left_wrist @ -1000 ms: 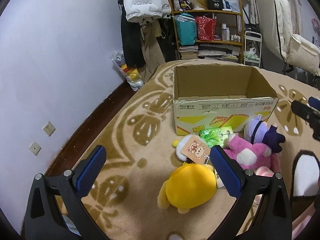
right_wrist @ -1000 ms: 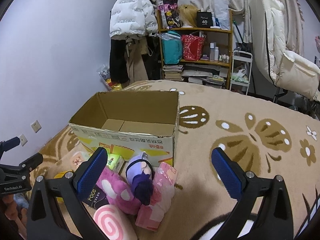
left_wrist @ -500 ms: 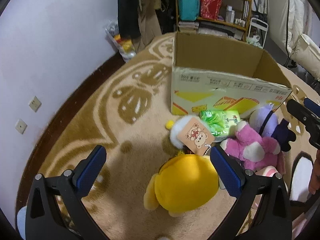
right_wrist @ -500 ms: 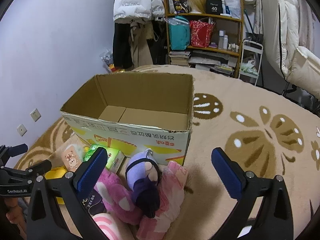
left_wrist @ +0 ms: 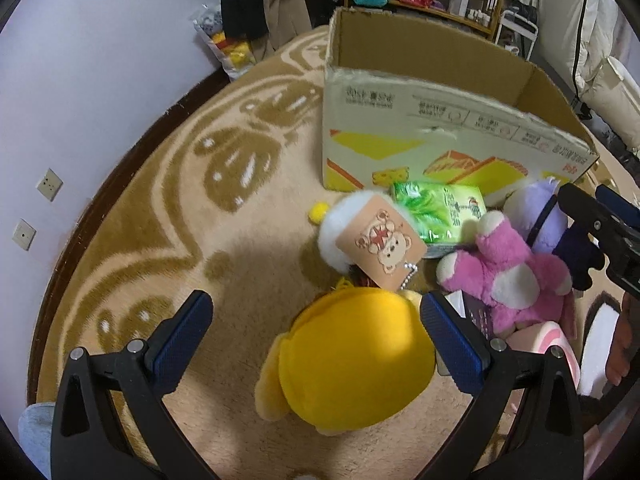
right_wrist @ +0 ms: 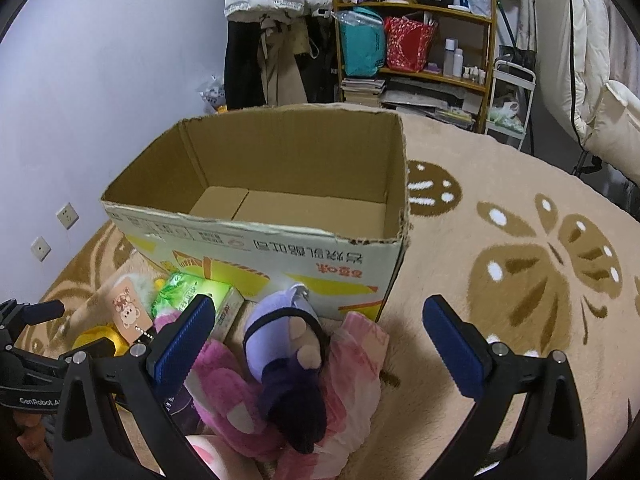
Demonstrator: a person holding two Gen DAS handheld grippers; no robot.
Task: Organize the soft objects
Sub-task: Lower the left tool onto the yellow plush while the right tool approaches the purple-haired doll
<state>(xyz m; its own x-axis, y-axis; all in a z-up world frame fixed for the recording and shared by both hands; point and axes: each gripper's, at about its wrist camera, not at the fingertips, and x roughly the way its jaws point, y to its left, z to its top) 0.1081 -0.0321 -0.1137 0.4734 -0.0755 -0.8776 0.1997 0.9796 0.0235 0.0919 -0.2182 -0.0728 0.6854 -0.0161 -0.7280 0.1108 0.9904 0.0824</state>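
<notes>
An open cardboard box (left_wrist: 420, 128) (right_wrist: 256, 240) stands empty on the carpet. In front of it lie soft things: a yellow plush (left_wrist: 352, 360), a white plush with a bear tag (left_wrist: 376, 240), a green tissue pack (left_wrist: 440, 208) (right_wrist: 192, 292), a pink plush (left_wrist: 504, 272) (right_wrist: 232, 400), a purple doll (left_wrist: 548, 216) (right_wrist: 288, 352) and a pink packet (right_wrist: 360, 368). My left gripper (left_wrist: 316, 332) is open, just above the yellow plush. My right gripper (right_wrist: 320, 340) is open above the purple doll.
A beige patterned carpet (right_wrist: 520, 264) covers the floor. A purple wall (left_wrist: 80, 80) with sockets runs along the left. A shelf (right_wrist: 416, 40), hanging coats (right_wrist: 272, 20) and a white chair (right_wrist: 600, 80) stand behind the box.
My left gripper has dropped and moved closer to the yellow plush. My right gripper has moved forward toward the box and over the purple doll.
</notes>
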